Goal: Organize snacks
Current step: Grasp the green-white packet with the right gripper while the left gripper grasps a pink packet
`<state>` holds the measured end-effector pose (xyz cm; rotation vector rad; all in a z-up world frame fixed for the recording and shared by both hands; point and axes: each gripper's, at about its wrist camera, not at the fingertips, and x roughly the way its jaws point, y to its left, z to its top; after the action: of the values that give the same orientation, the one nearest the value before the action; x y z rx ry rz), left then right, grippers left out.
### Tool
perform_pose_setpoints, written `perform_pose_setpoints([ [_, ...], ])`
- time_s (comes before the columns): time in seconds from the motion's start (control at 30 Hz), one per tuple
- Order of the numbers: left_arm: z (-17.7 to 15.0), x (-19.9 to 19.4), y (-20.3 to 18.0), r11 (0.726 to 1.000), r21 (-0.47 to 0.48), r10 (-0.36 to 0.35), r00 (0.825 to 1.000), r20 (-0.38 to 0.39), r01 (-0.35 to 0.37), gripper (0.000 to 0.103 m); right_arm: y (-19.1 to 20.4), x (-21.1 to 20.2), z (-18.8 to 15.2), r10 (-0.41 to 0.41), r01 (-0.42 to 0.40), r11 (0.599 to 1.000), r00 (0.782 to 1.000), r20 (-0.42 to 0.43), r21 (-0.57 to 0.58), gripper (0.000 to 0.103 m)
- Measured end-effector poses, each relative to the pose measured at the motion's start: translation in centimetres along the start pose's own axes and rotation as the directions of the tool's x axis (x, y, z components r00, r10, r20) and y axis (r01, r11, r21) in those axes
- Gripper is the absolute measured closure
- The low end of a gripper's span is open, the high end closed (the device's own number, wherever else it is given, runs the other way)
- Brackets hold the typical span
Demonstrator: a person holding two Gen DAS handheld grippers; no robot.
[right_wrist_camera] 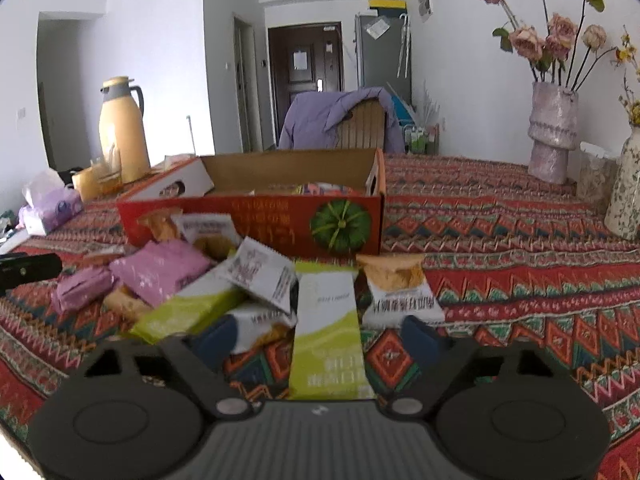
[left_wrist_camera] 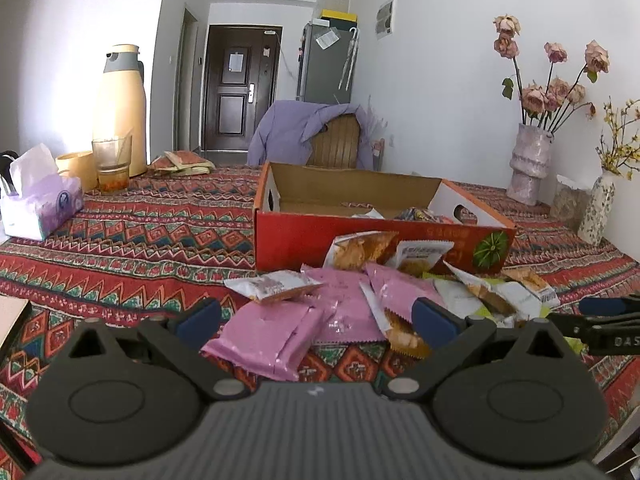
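1. Patterned red tablecloth point(left_wrist_camera: 132, 240) covers the table.
2. Red cardboard box point(right_wrist_camera: 256, 220) sits open, some snacks inside.
3. Snack packets point(left_wrist_camera: 344, 300) are heaped before it.
4. Left gripper point(left_wrist_camera: 316, 316) gapes over a pink packet point(left_wrist_camera: 268, 340), not pinching it.
5. Right gripper point(right_wrist_camera: 320, 344) straddles a green-white packet point(right_wrist_camera: 326, 332), pads apart from it.

The red box point(left_wrist_camera: 360, 240) wall hides most snacks inside it; the yellow flowers point(left_wrist_camera: 620, 148) are cut by the edge; packet point(right_wrist_camera: 328, 344) print is blurred.

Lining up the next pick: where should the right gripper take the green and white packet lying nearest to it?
Take the green and white packet across its narrow width near the close end, coming straight in. It lies flat, lengthwise between the open right gripper.
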<state>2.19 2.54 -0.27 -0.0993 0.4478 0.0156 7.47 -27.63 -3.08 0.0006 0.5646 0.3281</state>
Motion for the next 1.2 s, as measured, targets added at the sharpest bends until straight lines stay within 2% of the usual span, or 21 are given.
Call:
perform_pose_setpoints([
  [0.13, 0.0, 0.3, 0.0, 1.000, -0.002, -0.001, 1.000, -0.009, 0.001, 0.000, 0.1, 1.0, 0.4, -0.022, 0.022, 1.000, 0.999, -0.031, 0.004, 0.050],
  [0.2, -0.1, 0.4, -0.1, 1.000, -0.001, 0.003, 1.000, -0.016, -0.003, 0.000, 0.0, 1.5, 0.5, -0.024, 0.024, 1.000, 0.998, -0.051, 0.009, 0.054],
  [0.37, -0.2, 0.5, 0.1, 1.000, -0.011, 0.001, 1.000, -0.024, -0.001, 0.000, 0.3, 3.0, 0.5, -0.034, 0.033, 0.999, 0.993, -0.117, -0.014, 0.055],
  [0.43, -0.3, 0.6, 0.1, 1.000, -0.011, 0.002, 1.000, -0.027, -0.002, 0.000, 0.3, 3.6, 0.6, -0.045, 0.043, 0.999, 0.990, -0.132, -0.021, 0.062],
  [0.47, -0.3, 0.6, 0.1, 1.000, -0.010, -0.001, 1.000, -0.031, 0.000, 0.000, 0.2, 3.9, 0.6, -0.043, 0.041, 0.999, 0.990, -0.137, -0.018, 0.062],
  [0.77, -0.4, 0.5, 0.2, 1.000, -0.017, -0.002, 0.999, -0.040, 0.001, 0.000, 0.7, 5.2, 1.1, -0.048, 0.044, 0.998, 0.990, -0.134, -0.033, 0.062],
  [0.97, -0.4, 0.5, 0.3, 1.000, -0.018, 0.003, 0.999, -0.044, -0.004, 0.000, 0.7, 4.7, 0.6, -0.061, 0.060, 0.998, 0.993, -0.097, -0.015, 0.065],
  [1.2, -0.2, 0.9, 0.9, 1.000, -0.017, 0.025, 0.998, -0.064, -0.026, 0.000, 0.6, 2.8, 0.0, -0.085, 0.085, 0.996, 0.996, -0.005, 0.035, 0.066],
])
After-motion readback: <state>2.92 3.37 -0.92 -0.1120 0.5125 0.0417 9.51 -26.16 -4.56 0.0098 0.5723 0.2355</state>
